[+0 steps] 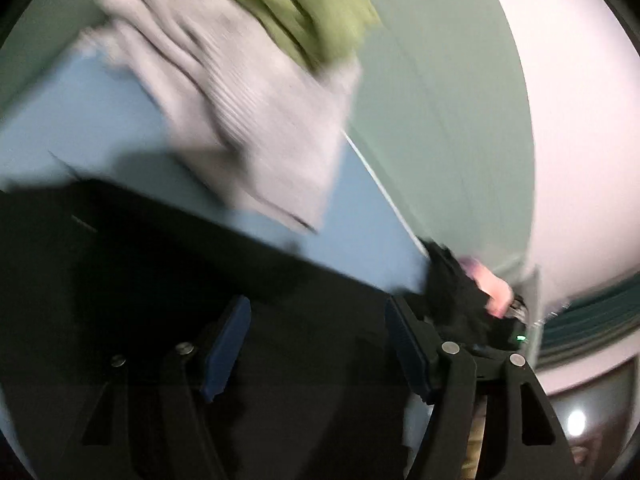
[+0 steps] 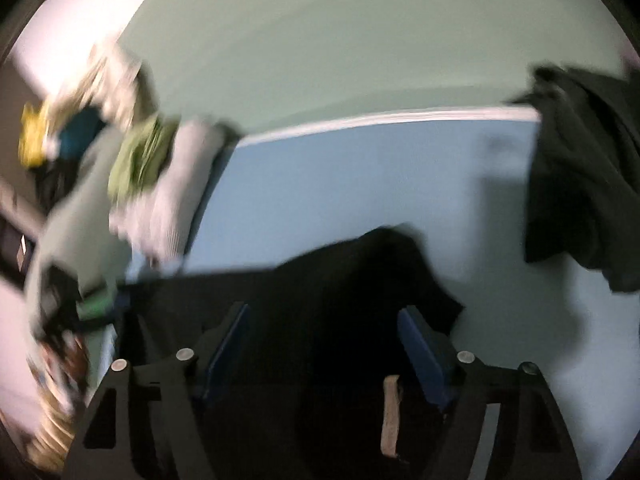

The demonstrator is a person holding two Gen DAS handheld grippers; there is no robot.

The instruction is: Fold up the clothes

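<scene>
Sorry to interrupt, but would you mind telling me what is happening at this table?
A person is folding clothes on a blue table with a claw in each hand. A black garment lies spread under the left claw and the right claw; both stand open, gripping nothing. A grey garment with a green one on top sits at the side, and a dark garment hangs at the table's far corner.

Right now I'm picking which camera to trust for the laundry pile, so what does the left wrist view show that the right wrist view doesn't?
Only the left wrist view shows the other gripper with a hand on it at the table's corner.

Only the right wrist view shows a dark green garment hanging over the table's far right end, and a jumble of yellow and teal clothes at far left.

Both show the blue table, the black garment under open jaws, and the grey sweater with the green garment on it.
</scene>
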